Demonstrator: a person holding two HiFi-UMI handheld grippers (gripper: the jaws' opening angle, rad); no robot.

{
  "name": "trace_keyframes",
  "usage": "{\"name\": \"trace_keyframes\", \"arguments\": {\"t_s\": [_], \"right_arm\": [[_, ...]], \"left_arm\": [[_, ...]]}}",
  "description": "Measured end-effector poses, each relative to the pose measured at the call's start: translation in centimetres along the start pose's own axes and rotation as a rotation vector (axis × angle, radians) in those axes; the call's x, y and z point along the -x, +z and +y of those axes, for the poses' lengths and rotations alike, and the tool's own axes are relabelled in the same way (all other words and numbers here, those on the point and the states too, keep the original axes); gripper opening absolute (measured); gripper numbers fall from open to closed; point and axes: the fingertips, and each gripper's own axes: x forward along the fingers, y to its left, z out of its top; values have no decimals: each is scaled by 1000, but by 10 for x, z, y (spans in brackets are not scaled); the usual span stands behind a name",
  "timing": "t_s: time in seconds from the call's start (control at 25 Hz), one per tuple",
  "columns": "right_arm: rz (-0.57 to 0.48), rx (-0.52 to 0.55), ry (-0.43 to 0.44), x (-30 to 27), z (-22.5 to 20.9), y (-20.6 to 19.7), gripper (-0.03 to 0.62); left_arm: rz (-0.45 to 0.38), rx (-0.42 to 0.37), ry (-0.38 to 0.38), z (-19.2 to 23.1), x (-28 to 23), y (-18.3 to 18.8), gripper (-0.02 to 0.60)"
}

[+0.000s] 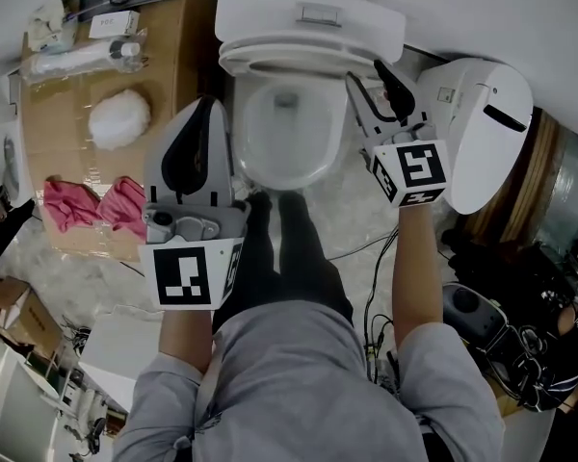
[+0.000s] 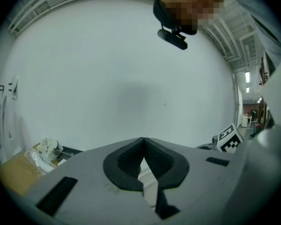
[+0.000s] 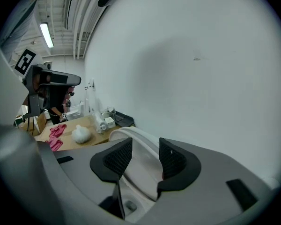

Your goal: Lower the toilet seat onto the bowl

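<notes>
Seat (image 1: 270, 63) up, leaning back against tank (image 1: 308, 12) above bowl (image 1: 320, 152). Right gripper (image 1: 364, 72) at seat's right edge, jaws wide apart, rim between pads but not gripped. Left gripper (image 1: 209, 106) beside bowl, jaws closed tip to tip, empty.

Toilet (image 1: 287, 147) and cardboard (image 1: 178, 61) on floor (image 1: 354, 227)
</notes>
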Motion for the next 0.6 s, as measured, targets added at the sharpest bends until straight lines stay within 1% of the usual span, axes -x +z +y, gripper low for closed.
{"name": "trace_keyframes", "arguments": {"t_s": [0.24,0.48,0.6], "right_arm": [[39,17,13,-16,-4,-10,170],[82,19,18,-28,-6,-22,175],[90,2,14,-31,-6,-26,179]], "left_arm": [[11,15,12,7,-5,-10,0],[20,27,24,12,-4,-18,0],[26,33,30,13,-3,-22,0]]}}
